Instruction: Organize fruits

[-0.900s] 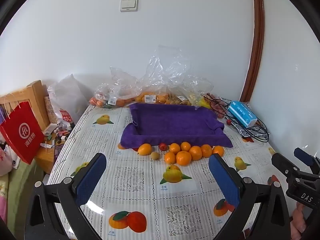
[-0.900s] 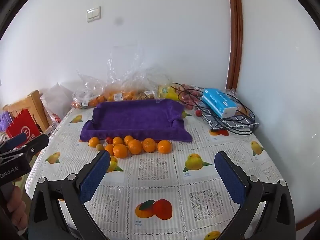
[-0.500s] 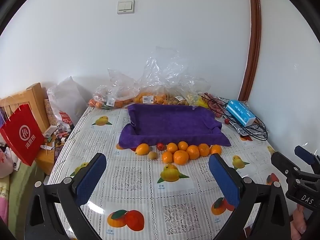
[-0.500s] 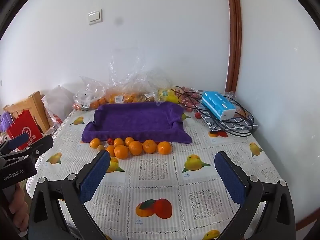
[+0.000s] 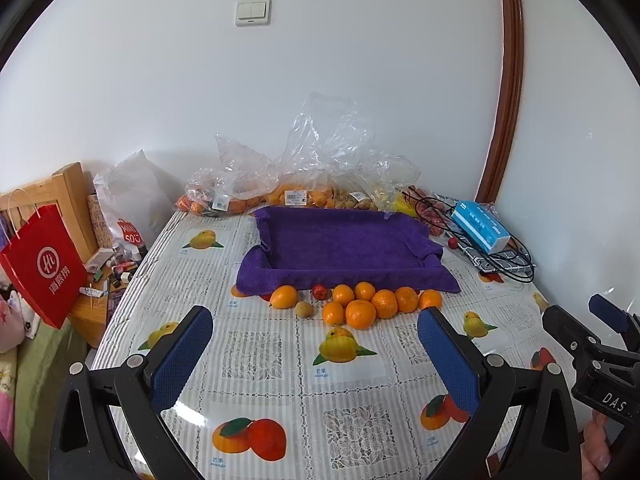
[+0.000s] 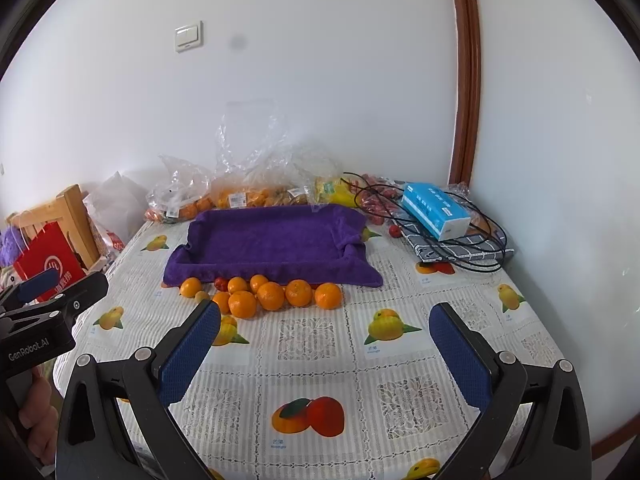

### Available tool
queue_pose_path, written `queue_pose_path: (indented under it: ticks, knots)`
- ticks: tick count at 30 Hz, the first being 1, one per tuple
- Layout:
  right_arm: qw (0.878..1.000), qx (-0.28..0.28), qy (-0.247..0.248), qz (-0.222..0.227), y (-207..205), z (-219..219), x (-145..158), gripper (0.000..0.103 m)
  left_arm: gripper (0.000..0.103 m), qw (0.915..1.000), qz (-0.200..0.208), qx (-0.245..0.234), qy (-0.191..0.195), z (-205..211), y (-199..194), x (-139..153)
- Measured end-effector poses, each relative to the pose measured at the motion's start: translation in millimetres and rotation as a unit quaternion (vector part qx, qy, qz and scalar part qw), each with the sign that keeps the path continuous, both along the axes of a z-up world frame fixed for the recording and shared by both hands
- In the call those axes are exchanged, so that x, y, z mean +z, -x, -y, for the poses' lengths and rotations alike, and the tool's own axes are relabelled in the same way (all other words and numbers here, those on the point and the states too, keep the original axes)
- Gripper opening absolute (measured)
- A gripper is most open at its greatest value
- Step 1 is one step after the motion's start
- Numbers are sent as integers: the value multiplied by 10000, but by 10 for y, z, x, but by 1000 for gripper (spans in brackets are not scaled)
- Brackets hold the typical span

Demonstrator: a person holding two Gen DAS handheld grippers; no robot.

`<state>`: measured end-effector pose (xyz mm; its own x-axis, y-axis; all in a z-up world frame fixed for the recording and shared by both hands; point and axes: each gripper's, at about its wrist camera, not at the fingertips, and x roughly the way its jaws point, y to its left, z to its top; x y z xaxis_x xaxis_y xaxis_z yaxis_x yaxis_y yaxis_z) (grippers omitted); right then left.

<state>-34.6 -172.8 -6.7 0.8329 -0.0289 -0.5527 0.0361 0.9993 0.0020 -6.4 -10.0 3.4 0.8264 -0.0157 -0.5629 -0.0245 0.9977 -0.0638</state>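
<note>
Both grippers are hovering over the near part of the table [image 5: 256, 360], pointing down at a slant toward the fruit. The left gripper [image 5: 314, 350] is standing with its jaws wide apart, nothing between the blue pads [image 5: 182, 358]. The right gripper [image 6: 325, 350] is likewise spread wide and holding nothing.

The mandarins [image 5: 360, 312] are lying in a loose cluster on the fruit-print tablecloth [image 6: 308, 336], touching or just beside the front edge of the purple towel [image 5: 344, 248]. 7 orange fruits are showing in the cluster. 1 small red fruit [image 5: 319, 291] is sitting against the towel edge, and 1 small brownish fruit [image 5: 303, 309] is lying just in front of the leftmost mandarin [image 5: 284, 297]. The towel is forming a shallow tray shape with raised edges; its inside is holding no fruit.

Clear plastic bags of fruit [image 5: 296, 196] are standing behind the towel against the wall. A blue tissue box [image 6: 435, 210] is resting on a black wire basket [image 6: 490, 236] to the right. A red paper bag [image 5: 42, 268] is hanging at the left.
</note>
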Motion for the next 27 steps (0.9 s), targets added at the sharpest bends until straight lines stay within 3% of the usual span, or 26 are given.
queue_pose_path:
  ticks: [27]
  knots:
    - [10000, 34, 10, 24, 31, -44, -14, 103, 103, 10000, 13, 52, 59, -75, 18, -24]
